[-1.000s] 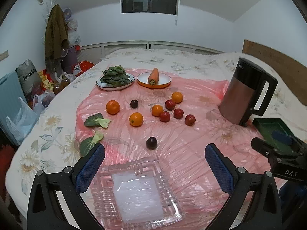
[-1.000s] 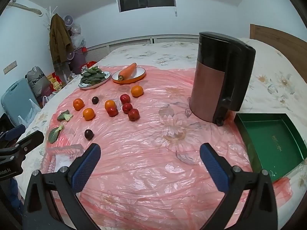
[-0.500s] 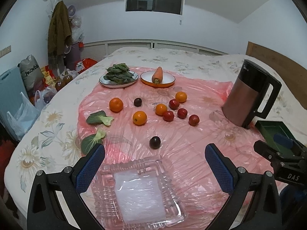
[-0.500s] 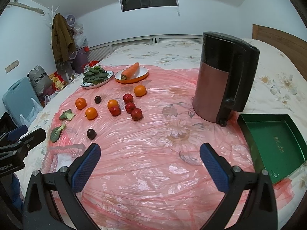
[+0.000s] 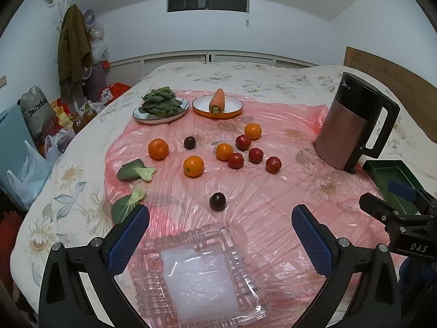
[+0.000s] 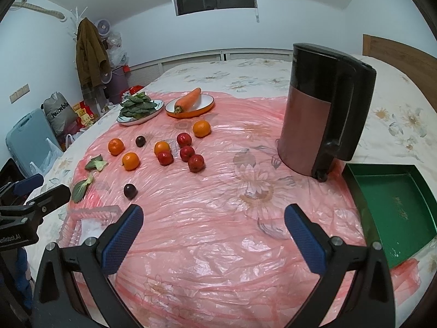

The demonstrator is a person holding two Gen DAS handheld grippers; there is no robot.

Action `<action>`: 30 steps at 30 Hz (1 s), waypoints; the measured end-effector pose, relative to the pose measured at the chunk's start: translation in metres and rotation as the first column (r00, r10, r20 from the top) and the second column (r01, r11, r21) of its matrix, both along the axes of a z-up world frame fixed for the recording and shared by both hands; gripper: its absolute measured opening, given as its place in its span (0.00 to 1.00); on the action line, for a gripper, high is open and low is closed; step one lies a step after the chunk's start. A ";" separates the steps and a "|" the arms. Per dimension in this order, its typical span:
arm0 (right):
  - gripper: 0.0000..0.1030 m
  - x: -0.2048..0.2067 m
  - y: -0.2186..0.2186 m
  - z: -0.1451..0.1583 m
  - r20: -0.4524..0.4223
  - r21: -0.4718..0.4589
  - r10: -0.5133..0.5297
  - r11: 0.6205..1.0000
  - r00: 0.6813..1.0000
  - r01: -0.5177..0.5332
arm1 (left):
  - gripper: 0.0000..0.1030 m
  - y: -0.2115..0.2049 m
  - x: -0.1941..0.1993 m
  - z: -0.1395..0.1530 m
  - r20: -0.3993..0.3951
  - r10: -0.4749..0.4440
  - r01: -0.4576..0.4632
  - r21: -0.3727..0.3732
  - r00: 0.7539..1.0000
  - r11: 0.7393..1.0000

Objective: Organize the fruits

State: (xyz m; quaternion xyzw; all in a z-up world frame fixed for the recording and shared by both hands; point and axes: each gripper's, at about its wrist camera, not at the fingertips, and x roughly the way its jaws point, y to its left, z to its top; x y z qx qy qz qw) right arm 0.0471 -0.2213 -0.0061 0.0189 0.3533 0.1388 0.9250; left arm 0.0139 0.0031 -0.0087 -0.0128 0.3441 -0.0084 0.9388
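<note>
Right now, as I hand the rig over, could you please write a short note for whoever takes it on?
Left gripper: open, holding nothing, above the clear square glass dish.
Right gripper: open, holding nothing, over the pink plastic sheet.
Fruit, all loose on the sheet: four oranges, e.g.; four small red fruits, e.g.; two dark plums, the nearer just beyond the dish.
Green rectangular tray sits at the right, with nothing in it.
Done: nothing sorted.
Left: every fruit.

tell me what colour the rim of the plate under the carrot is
Orange, with a white inside. The plate under the carrot shows best in the left wrist view.
</note>
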 end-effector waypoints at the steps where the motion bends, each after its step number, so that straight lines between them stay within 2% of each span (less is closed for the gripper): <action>1: 1.00 0.001 0.000 0.000 0.000 0.000 0.000 1.000 1.000 0.000 | 0.99 0.000 0.001 0.000 0.000 -0.002 0.002 0.002 1.000 1.000; 23: 1.00 0.013 0.005 -0.004 0.009 0.006 0.028 1.000 1.000 -0.029 | 0.99 0.004 0.014 -0.007 -0.023 0.024 -0.024 0.000 0.999 1.000; 30: 1.00 0.017 0.009 0.000 0.023 -0.005 0.044 0.999 0.999 -0.043 | 0.99 0.001 0.020 -0.011 -0.047 0.004 -0.003 0.035 0.999 0.999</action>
